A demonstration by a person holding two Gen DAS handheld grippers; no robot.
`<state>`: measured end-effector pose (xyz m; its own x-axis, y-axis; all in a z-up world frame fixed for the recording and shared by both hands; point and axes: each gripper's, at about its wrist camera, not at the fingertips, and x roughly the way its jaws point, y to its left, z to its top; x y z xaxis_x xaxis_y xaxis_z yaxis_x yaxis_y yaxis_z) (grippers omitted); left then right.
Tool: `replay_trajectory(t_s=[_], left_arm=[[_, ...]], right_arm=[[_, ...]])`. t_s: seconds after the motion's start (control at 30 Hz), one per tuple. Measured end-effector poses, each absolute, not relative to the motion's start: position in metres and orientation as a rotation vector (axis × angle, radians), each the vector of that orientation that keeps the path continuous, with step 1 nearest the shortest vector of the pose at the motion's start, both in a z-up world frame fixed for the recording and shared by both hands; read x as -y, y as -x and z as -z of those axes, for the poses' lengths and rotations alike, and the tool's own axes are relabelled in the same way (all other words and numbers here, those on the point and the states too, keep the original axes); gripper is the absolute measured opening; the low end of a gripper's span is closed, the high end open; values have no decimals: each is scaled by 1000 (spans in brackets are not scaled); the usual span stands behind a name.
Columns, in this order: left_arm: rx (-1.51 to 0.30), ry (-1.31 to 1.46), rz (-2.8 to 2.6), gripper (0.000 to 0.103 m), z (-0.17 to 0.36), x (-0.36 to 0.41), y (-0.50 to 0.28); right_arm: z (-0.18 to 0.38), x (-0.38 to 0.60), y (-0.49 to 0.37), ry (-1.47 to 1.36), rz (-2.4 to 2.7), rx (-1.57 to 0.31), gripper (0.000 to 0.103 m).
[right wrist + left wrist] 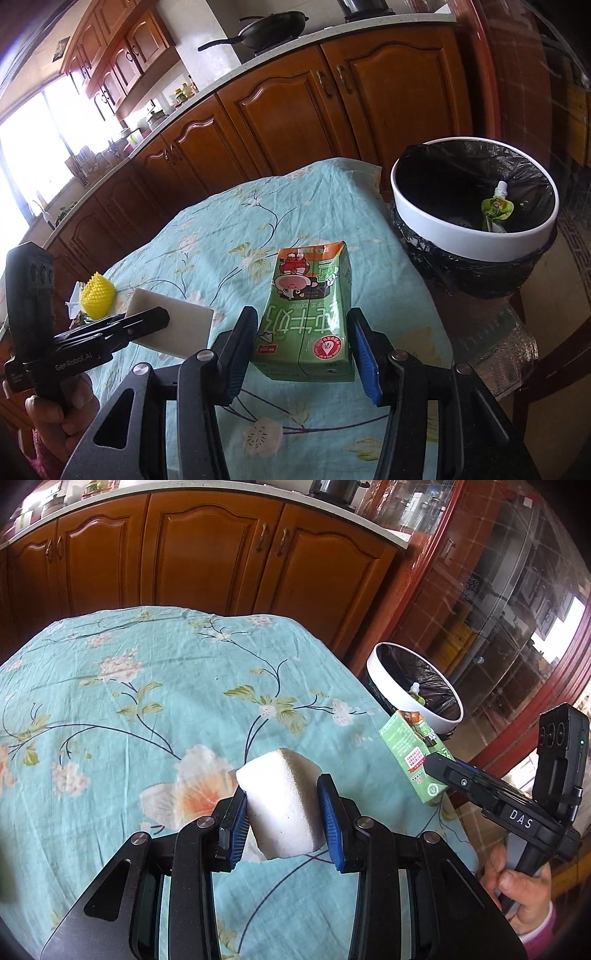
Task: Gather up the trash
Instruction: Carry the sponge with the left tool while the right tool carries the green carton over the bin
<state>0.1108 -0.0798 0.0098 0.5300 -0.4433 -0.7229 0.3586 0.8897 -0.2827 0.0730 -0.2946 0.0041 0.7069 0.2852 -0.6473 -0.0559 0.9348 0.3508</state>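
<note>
1. Left tool (282,805): blue pads pinching a white sponge block (284,805) from both sides, lifted above the desk (147,701). Same tool seen from the right wrist view at lower left (147,325), sponge (173,328) sticking out past the finger.
2. Right tool (303,343): pads clamped on the sides of a green milk carton (308,317), carton pointing away from the camera, printed face up, off the cloth. From the left wrist view the same carton (410,753) shows at the tip of the right tool (436,768), near the desk's right edge.
3. Trash bin (476,247): white rim, black bag liner, stands just beside the desk's far right corner, lower than the desk top. 1 crumpled green spout pouch (496,208) already lies inside. Bin also visible in the left view (391,686).
4. Desk is covered with a teal floral cloth (207,236).
5. Yellow spiky object (98,295) sits on the cloth at the left, behind the left tool; what lies beside it is too small to tell.
6. A hand (517,893) grips the right tool's handle; another hand (62,410) grips the left one's.
7. Background: wooden cabinets (207,554), a dark pan (273,27) on the stove.
</note>
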Motion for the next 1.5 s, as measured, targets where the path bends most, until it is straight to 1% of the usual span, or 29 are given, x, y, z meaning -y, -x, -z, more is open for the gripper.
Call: replay_trajectory(t_s=[0.8, 1.5], left_arm=[[-852, 6, 517, 33, -31, 139, -117], [-838, -44, 577, 33, -41, 194, -133]], right_arm=[[-20, 341, -60, -367, -157, -704, 51], [-21, 390, -63, -407, -96, -678, 51]])
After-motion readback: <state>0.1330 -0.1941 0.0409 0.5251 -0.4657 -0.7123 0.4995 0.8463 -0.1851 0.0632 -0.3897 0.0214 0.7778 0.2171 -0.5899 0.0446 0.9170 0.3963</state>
